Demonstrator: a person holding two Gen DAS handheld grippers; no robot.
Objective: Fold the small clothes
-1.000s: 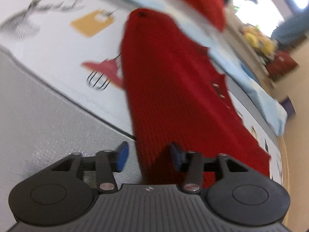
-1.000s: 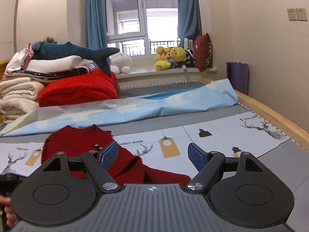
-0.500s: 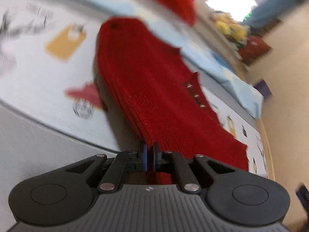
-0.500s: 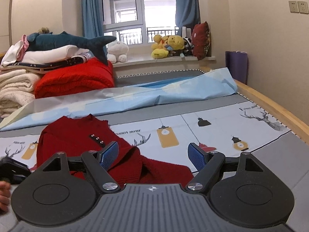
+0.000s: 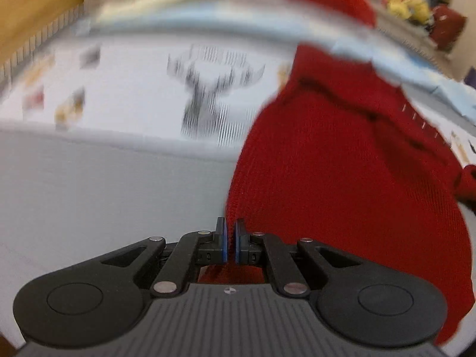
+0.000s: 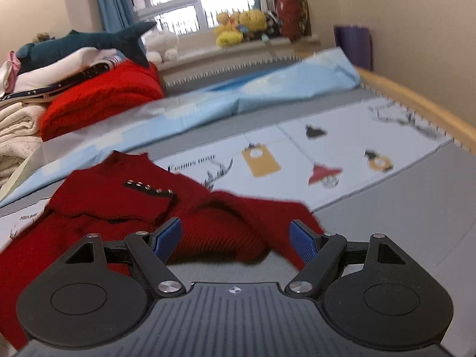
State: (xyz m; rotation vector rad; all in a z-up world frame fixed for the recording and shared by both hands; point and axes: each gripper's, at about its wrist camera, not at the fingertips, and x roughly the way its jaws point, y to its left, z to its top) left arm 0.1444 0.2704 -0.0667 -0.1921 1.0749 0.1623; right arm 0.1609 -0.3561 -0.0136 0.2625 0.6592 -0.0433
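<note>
Red knit sweater (image 6: 125,208) lies rumpled on a bed's printed sheet (image 6: 351,148); the left hand-held gripper (image 5: 229,242) is clenched on its edge, while the right hand-held gripper (image 6: 238,239) hangs released just above one sleeve.

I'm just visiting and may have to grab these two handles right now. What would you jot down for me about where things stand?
Left gripper: shut on an edge of the red sweater, pulling that part up off the bed sheet.
Right gripper: open, holding nothing, hovering low over the sweater's other sleeve.
Sweater: lies rumpled on the printed sheet, its studded neck towards the light blue cover. A pile of folded laundry sits behind.
Done: one edge gripped, no neat fold yet.
Left: probably lay the lifted part across the body, fold the other sleeve in, then fold it up.
</note>
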